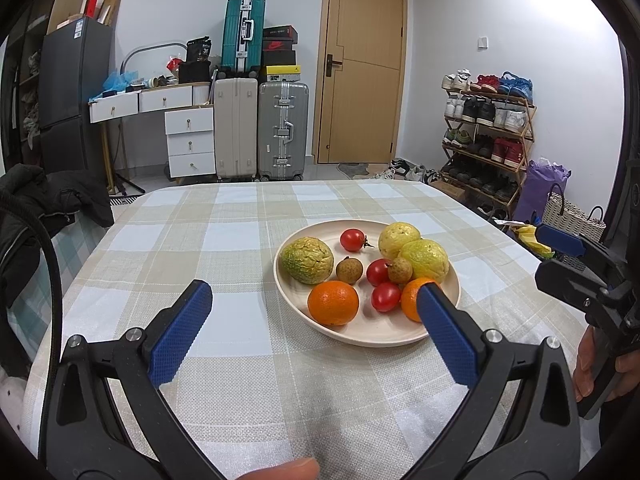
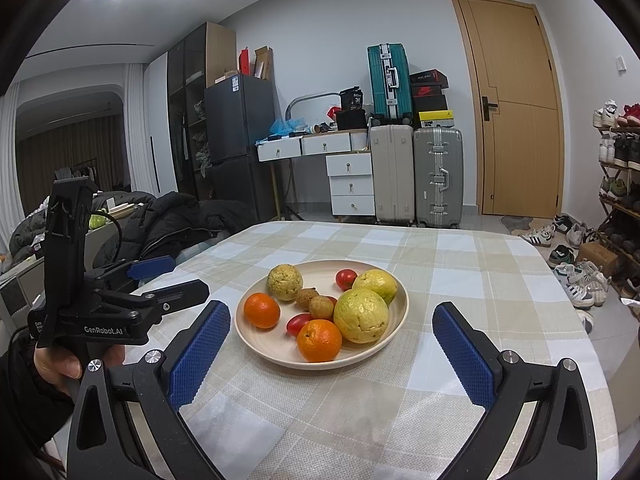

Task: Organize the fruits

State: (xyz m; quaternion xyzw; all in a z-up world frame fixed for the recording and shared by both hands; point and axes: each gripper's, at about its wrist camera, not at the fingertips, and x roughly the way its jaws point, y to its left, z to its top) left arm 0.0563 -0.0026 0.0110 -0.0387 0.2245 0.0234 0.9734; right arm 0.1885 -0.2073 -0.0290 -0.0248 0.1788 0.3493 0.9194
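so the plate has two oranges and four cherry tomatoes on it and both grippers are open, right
Nearly. The plate holds two oranges but three cherry tomatoes, not four; the left wrist view shows them all. Left gripper and right gripper are both open.

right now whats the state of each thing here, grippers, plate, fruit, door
left gripper: open, holding nothing
right gripper: open, holding nothing
round cream plate: flat on the checked tablecloth, loaded with fruit
two oranges: on the plate, unpeeled
red cherry tomatoes: on the plate, whole
wooden door: closed
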